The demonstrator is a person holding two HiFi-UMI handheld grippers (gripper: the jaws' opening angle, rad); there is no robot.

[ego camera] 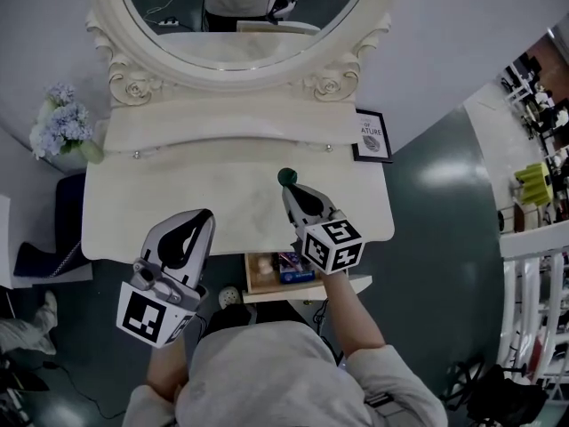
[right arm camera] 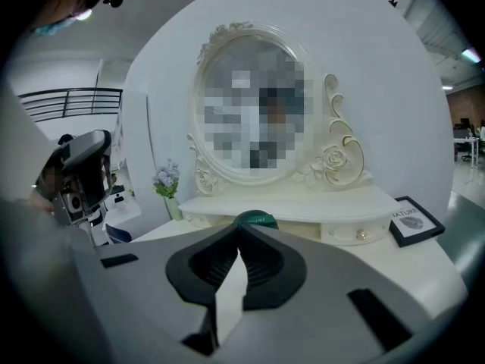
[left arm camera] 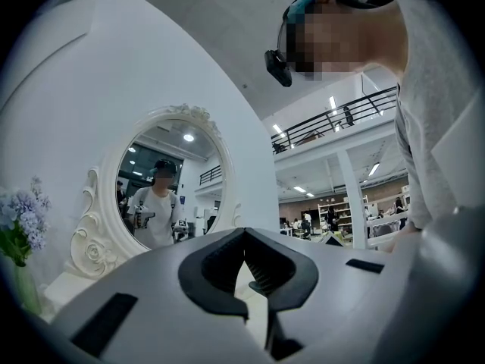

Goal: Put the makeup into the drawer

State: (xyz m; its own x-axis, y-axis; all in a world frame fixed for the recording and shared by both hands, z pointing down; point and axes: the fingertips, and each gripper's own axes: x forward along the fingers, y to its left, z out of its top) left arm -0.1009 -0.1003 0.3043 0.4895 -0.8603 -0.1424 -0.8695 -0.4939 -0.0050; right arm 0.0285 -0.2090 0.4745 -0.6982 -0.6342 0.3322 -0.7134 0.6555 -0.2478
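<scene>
One green jar [ego camera: 286, 177] — just beyond right claw [ego camera: 288, 190].

Head cam: sits above the person and looks steeply down. Whole tabletop [ego camera: 222, 205] in frame, mirror [ego camera: 249, 25] at pic top, person's shoulders at bottom.

Left gripper [left arm camera: 244, 235] cam: low, off the tabletop's front edge near its left corner, tilted slightly up. Faces the mirror obliquely, open hall to the right, person's torso close at right.

Right gripper [right arm camera: 241, 232] cam: over the tabletop's front part, right of centre, angled a bit down. Faces the mirror nearly square-on, nearer it than the left cam.

All 3 share the mirror & flowers [right arm camera: 167, 179] beside the left edge. Framed picture [right arm camera: 413, 220] at the back-right corner shows in head + right cams only.
</scene>
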